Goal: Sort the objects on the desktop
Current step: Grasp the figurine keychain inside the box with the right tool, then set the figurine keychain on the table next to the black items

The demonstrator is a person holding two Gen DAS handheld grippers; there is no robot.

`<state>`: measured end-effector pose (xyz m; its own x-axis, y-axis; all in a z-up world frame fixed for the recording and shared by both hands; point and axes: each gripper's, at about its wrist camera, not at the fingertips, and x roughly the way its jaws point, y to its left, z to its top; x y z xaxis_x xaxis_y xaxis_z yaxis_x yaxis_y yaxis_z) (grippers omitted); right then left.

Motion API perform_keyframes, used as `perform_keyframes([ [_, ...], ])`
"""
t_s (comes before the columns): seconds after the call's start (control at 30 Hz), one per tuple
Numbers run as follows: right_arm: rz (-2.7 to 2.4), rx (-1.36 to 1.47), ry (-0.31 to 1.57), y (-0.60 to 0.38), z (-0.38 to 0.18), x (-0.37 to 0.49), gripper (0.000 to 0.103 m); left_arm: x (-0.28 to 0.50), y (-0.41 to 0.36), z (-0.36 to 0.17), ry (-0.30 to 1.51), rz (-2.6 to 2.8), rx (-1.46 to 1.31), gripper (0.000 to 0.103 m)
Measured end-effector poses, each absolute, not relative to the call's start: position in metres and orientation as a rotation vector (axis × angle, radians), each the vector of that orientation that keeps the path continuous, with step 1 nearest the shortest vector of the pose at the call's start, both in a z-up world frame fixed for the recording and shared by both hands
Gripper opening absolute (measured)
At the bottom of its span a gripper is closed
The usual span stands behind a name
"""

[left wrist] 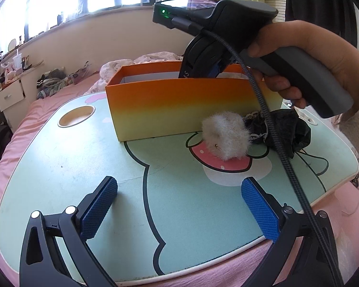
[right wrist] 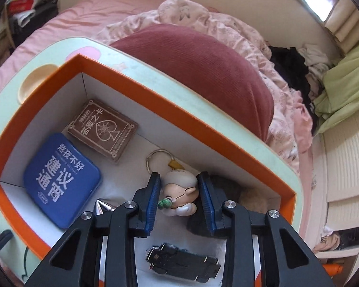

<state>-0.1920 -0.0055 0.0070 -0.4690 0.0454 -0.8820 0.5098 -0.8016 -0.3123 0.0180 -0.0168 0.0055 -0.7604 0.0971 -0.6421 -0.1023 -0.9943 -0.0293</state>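
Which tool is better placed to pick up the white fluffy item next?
Left. The left tool is open, empty and faces the white fluffy item; the right tool is inside the orange box.

My left tongs [left wrist: 179, 211] hang over bare worktop [left wrist: 59, 167]. Ahead, the orange box [left wrist: 179, 105] walls the way; a white fluffy ball [left wrist: 225, 136] and dark cloth [left wrist: 287, 129] crowd its right end. Inside, a blue tin [right wrist: 62, 179], a brown card box [right wrist: 103, 129] and a black clip [right wrist: 183, 265] leave little floor.

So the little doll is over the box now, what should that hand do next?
Probably open the right gripper and let the doll keychain drop. The pads hold it inside the orange box, above its white floor, beside the blue tin.
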Motion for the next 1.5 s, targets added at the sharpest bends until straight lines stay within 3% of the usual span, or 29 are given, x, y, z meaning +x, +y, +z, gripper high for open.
perform_keyframes([
  [0.13, -2.317, 1.492, 0.748, 0.002, 0.004, -0.194, 0.034, 0.018, -0.017, 0.005, 0.013, 2.851, -1.039, 0.103],
  [0.27, -2.263, 1.512, 0.581, 0.014, 0.005, -0.199, 0.034, 0.018, -0.017, 0.005, 0.01, 2.851, -1.039, 0.103],
  [0.37, -2.209, 1.53, 0.354, 0.03, 0.012, -0.201, 0.033, 0.019, -0.016, 0.005, 0.013, 2.851, -1.037, 0.103],
  [0.6, -2.429, 1.075, -0.031, 0.088, 0.082, -0.141, 0.033, 0.018, -0.018, 0.004, 0.013, 2.85, -1.036, 0.103],
  [0.8, -2.554, 0.877, 0.018, 0.131, 0.083, -0.052, 0.034, 0.02, -0.017, 0.003, 0.013, 2.851, -1.036, 0.103],
  [1.03, -2.519, 1.038, 0.035, 0.129, 0.032, -0.056, 0.034, 0.022, -0.016, 0.002, 0.017, 2.853, -1.039, 0.103],
  [1.2, -2.523, 0.937, -0.02, 0.122, 0.033, -0.06, 0.035, 0.022, -0.015, 0.001, 0.015, 2.852, -1.036, 0.103],
  [1.23, -2.53, 0.902, -0.051, 0.129, 0.033, -0.055, 0.043, 0.023, -0.014, 0.001, 0.015, 2.853, -1.035, 0.103],
  [1.27, -2.535, 0.879, -0.069, 0.134, 0.033, -0.051, 0.062, 0.023, -0.014, 0.001, 0.015, 2.853, -1.035, 0.103],
  [1.33, -2.554, 0.803, -0.102, 0.146, 0.036, -0.035, 0.085, 0.023, -0.014, 0.001, 0.015, 2.853, -1.036, 0.103],
  [1.5, -2.596, 0.798, 0.001, 0.159, 0.025, -0.006, 0.087, 0.023, -0.015, 0.001, 0.015, 2.853, -1.035, 0.103],
])
